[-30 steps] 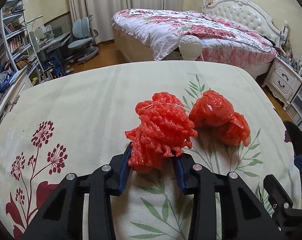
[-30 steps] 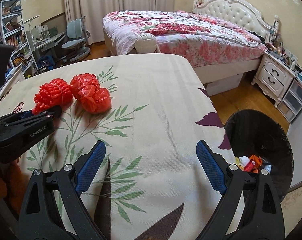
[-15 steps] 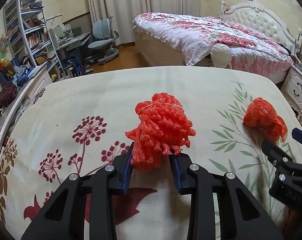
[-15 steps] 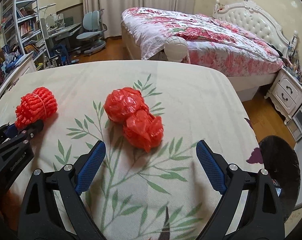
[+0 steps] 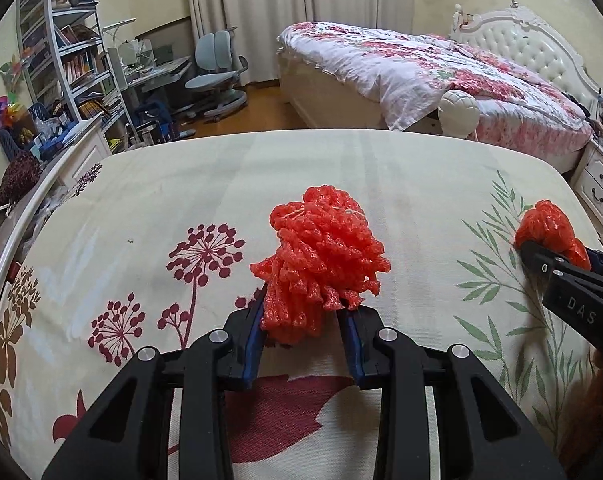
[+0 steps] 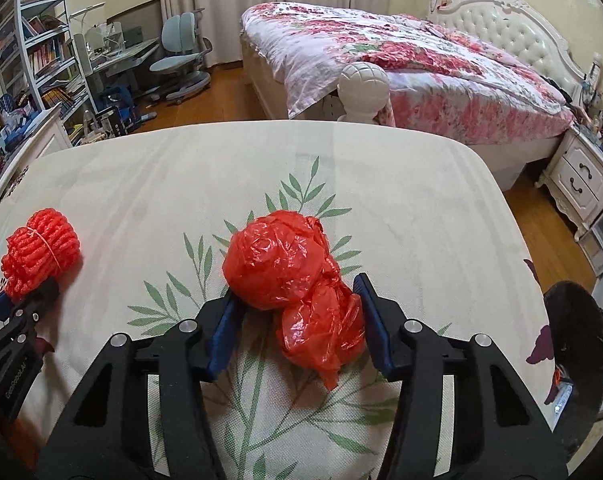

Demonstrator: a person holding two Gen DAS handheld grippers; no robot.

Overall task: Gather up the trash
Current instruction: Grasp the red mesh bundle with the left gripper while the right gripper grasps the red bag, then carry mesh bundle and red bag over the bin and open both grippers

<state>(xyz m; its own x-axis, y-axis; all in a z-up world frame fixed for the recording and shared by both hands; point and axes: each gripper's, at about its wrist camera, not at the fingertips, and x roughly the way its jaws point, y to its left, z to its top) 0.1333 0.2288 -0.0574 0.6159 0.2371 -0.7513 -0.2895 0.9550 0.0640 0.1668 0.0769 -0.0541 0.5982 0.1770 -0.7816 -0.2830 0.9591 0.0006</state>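
Plastic bag wad (image 6: 291, 276) sits between R gripper (image 6: 297, 322) jaws, part-open, closing gap small; long axis runs fwd-left. L gripper (image 5: 303, 332) jaws clamped on foam net bundle (image 5: 321, 264). Both on bench (image 6: 401, 200); bin (image 6: 577, 344) to R, nearer R gripper.

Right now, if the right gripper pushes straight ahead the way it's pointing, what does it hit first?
The crumpled red plastic bag, already lying between the right gripper's open fingers; beyond it there's only bare tablecloth.
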